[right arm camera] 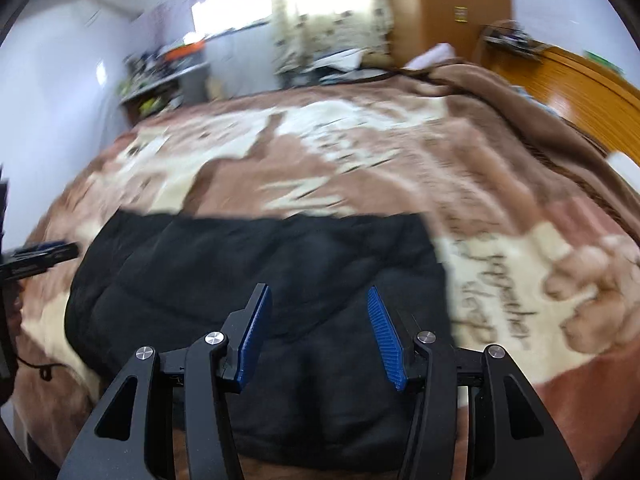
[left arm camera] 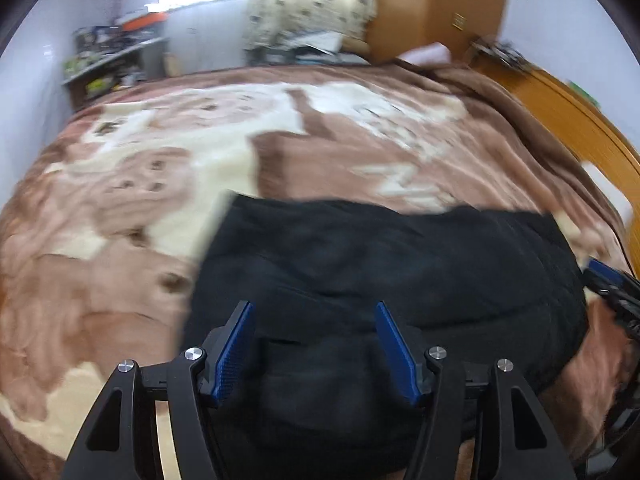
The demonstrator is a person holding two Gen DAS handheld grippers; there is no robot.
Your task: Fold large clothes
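Black garment [left arm camera: 380, 264] on a brown blanket [left arm camera: 160, 168] (wardrobe [left arm camera: 436, 4] behind)

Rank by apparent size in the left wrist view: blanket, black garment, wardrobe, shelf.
1. Blanket, filling most of the frame.
2. Black garment.
3. Wardrobe.
4. Shelf.
The wardrobe and shelf stand far back, so their true sizes are unsure.

Left gripper [left arm camera: 314, 308] agape; right gripper [right arm camera: 318, 292] likewise, both empty

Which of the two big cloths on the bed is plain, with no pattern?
The black garment, lying on top near both open grippers; the brown blanket beneath has cream pictures and lettering.
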